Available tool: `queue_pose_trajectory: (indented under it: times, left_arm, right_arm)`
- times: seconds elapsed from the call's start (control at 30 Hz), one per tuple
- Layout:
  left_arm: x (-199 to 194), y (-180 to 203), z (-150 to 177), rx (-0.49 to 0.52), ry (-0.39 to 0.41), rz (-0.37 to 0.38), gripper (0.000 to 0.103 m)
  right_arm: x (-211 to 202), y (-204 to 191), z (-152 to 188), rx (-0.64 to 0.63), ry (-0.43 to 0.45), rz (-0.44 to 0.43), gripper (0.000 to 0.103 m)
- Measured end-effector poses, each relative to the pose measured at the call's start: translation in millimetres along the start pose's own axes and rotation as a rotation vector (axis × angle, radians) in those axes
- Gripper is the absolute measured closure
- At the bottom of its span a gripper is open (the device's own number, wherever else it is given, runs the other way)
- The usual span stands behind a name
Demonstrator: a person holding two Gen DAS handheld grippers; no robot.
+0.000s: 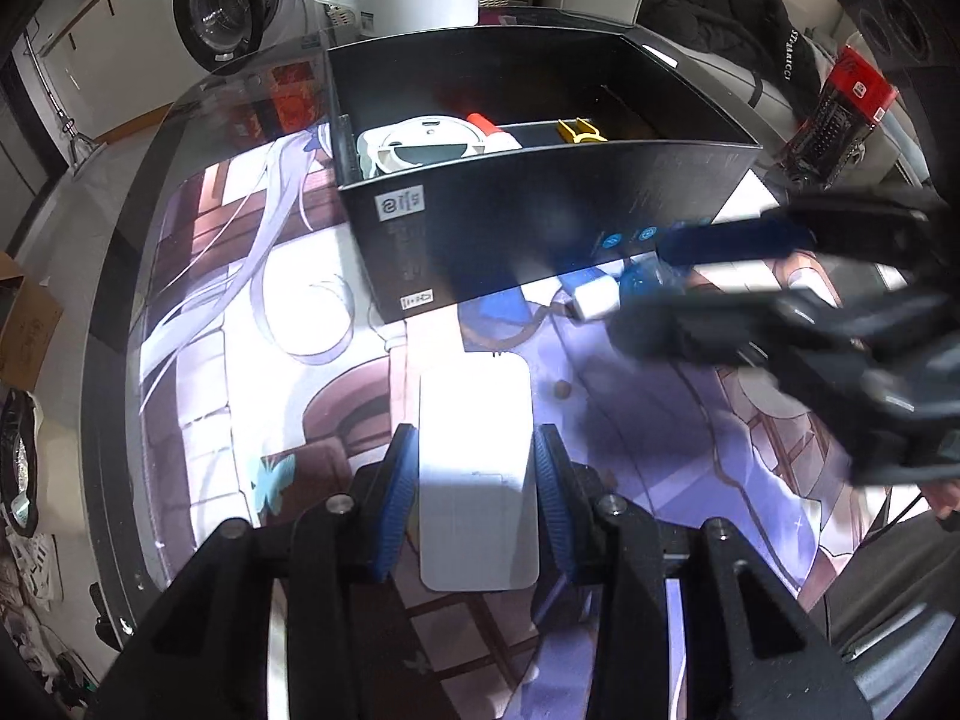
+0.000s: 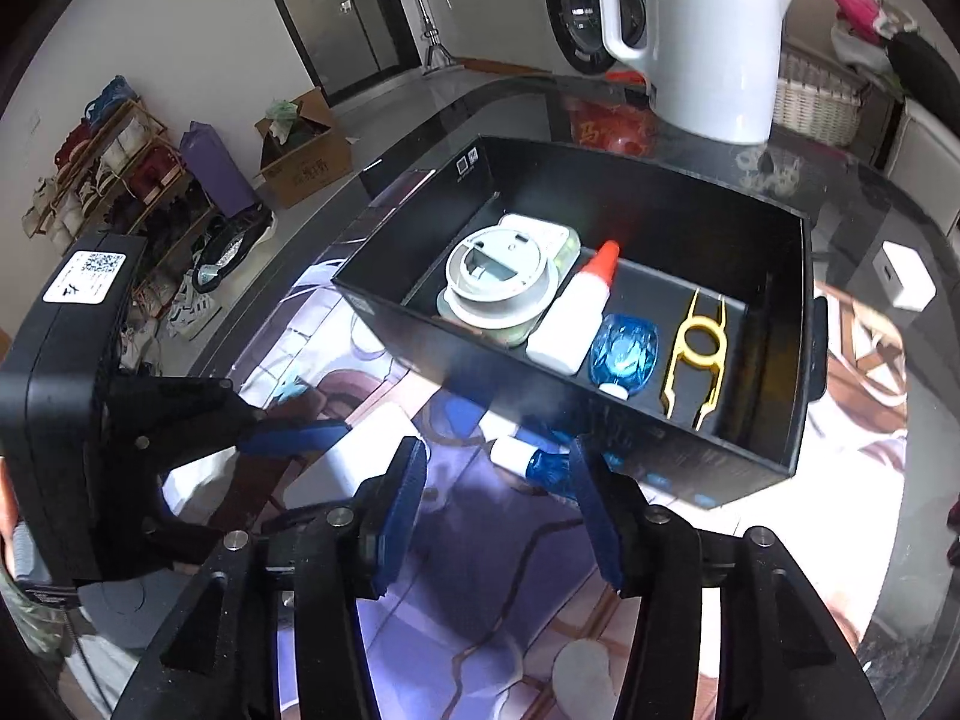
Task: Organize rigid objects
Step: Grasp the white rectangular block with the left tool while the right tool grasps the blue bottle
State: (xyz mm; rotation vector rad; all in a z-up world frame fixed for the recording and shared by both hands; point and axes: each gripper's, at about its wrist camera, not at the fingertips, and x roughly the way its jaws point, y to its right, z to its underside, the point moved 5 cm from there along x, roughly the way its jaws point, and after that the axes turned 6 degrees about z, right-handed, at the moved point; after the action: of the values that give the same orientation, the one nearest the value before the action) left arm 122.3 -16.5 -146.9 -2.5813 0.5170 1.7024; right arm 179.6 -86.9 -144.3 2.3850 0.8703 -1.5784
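Observation:
A black open box [image 1: 540, 204] [image 2: 750, 450] stands on the printed mat. In it lie a round white device [image 2: 498, 285], a white bottle with a red cap [image 2: 576, 312], a blue bottle [image 2: 624, 354] and yellow tweezers [image 2: 696, 354]. A second small blue bottle with a white cap [image 2: 528, 459] [image 1: 618, 291] lies on the mat against the box's front wall. My right gripper [image 2: 498, 480] [image 1: 690, 276] is open around it. My left gripper [image 1: 474, 474] [image 2: 312, 438] is shut on a flat white rectangular block [image 1: 474, 480].
A white kettle [image 2: 702, 36] stands behind the box. A small white charger cube [image 2: 906, 276] lies on the table to the box's right. A red and black package [image 1: 840, 114] is at the far right. The glass table edge [image 1: 120, 276] curves along the left.

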Motion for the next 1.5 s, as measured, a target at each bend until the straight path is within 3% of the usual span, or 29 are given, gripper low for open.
queue_pose_trajectory:
  times: [0.07,0.17,0.27,0.5,0.6,0.8,0.87,0.93,1.1,1.17,1.23,1.5]
  left_arm:
    - [-0.5,2.0,0.2,0.000,-0.001,-0.001,0.065]
    - [0.0,2.6,0.6,-0.002,-0.001,-0.003,0.065]
    - [0.9,4.1,-1.4,-0.005,-0.001,-0.011,0.065]
    - [1.9,5.9,-3.2,0.001,0.003,-0.014,0.065]
    - [2.9,10.3,-3.3,0.022,0.003,-0.015,0.065]
    - [2.2,10.8,-1.9,0.018,0.000,-0.009,0.063]
    - [2.3,11.3,-0.3,0.018,-0.002,-0.012,0.050]
    - [4.0,12.9,1.6,0.029,-0.007,-0.030,0.044]
    - [4.0,14.1,1.0,0.028,-0.005,-0.036,0.047]
    - [3.2,14.1,-0.5,0.030,-0.003,-0.035,0.066]
    - [2.5,14.7,-1.0,0.034,-0.007,-0.025,0.065]
    - [-6.3,22.5,-5.8,0.053,0.034,-0.018,0.065]
  right_arm:
    - [-4.6,-4.4,5.8,0.013,-0.034,-0.088,0.052]
    - [-12.2,-8.2,4.5,-0.071,0.012,0.046,0.052]
    - [1.9,-3.9,4.0,-0.078,-0.006,0.089,0.052]
    - [30.3,3.1,18.8,-0.124,-0.101,0.127,0.053]
    - [26.1,4.8,24.8,-0.139,-0.116,0.152,0.073]
    - [21.8,2.2,31.2,-0.163,-0.119,0.159,0.073]
    - [25.2,2.5,29.5,-0.157,-0.121,0.149,0.073]
    - [22.7,3.7,28.8,-0.154,-0.115,0.146,0.071]
    - [25.4,5.1,25.3,-0.147,-0.103,0.158,0.067]
    - [26.6,2.2,24.6,-0.155,-0.102,0.175,0.067]
    - [29.1,-3.0,22.5,-0.179,-0.104,0.201,0.073]
    - [20.0,-7.1,27.0,-0.188,-0.085,0.213,0.073]
